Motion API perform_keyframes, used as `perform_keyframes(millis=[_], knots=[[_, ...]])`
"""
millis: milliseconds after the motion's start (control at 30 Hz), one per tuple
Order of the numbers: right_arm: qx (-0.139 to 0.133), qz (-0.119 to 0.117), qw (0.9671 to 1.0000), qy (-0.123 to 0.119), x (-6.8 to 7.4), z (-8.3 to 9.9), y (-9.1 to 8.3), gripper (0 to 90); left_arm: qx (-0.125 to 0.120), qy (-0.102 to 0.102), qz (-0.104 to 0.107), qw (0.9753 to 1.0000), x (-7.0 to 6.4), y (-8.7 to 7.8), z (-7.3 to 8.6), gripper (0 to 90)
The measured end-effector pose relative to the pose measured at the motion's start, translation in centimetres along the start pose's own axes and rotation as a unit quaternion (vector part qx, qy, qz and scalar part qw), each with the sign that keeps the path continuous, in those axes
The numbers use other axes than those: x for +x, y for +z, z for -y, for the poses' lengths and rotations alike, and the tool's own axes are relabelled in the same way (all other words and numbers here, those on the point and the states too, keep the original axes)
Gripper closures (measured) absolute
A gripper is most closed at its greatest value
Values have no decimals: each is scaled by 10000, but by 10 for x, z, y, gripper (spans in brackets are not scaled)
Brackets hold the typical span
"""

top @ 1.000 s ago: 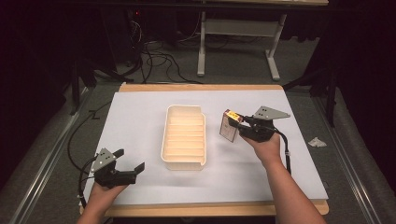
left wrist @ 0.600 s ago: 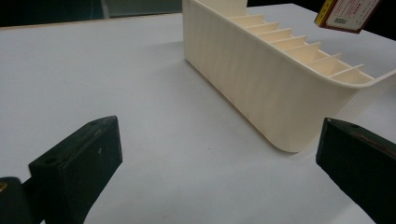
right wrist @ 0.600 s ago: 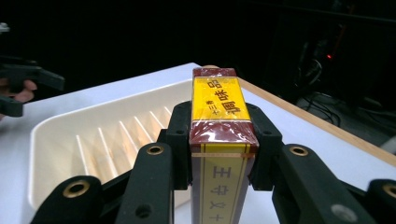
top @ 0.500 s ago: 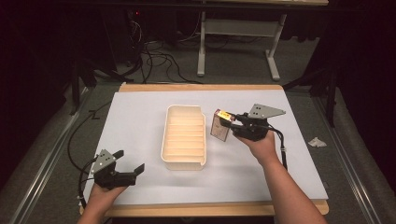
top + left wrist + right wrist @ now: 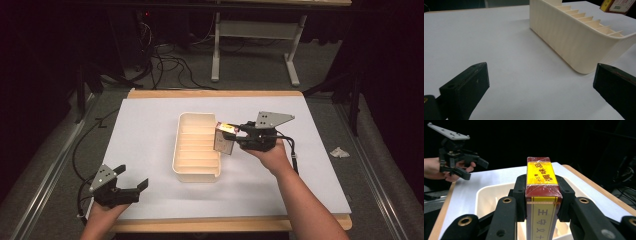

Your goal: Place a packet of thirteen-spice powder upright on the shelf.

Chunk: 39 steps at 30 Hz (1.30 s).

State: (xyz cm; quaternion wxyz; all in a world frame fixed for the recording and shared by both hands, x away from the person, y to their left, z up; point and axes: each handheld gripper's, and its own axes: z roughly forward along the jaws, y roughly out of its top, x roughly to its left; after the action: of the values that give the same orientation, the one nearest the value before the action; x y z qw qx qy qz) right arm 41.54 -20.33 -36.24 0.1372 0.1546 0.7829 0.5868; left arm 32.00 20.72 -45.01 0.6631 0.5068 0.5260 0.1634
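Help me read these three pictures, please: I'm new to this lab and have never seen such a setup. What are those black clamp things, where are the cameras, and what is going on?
A person sits at a table covered in white and holds a hand-operated two-jaw gripper in each hand. One camera looks down from above; one more rides on each gripper and looks along its black jaws. On the table stands a cream tray divided into narrow slots. The right gripper is shut on a small box, red and yellow with printed characters, held above the tray's right edge. The left gripper rests near the table's front left corner, its jaws wide apart and holding nothing. From its own camera you see the tray's side wall ahead.
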Motion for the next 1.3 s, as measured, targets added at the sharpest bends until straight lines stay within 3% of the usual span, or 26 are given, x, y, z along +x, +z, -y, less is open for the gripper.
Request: perform_keyframes(millis=[333, 467, 1100, 1300], knots=[[10, -496, 9988, -24, -4, 3, 13, 687, 49, 26, 7, 10000, 0, -3, 1, 8], [31, -590, 9982, 31, -8, 7, 14, 687, 54, 25, 4, 10000, 1, -4, 1, 8], [115, -874, 9961, -15, -12, 11, 13, 687, 62, 54, -8, 10000, 1, -5, 1, 9], [126, -858, 9962, -7, -15, 11, 19, 686, 71, 55, -2, 10000, 1, -5, 1, 9]])
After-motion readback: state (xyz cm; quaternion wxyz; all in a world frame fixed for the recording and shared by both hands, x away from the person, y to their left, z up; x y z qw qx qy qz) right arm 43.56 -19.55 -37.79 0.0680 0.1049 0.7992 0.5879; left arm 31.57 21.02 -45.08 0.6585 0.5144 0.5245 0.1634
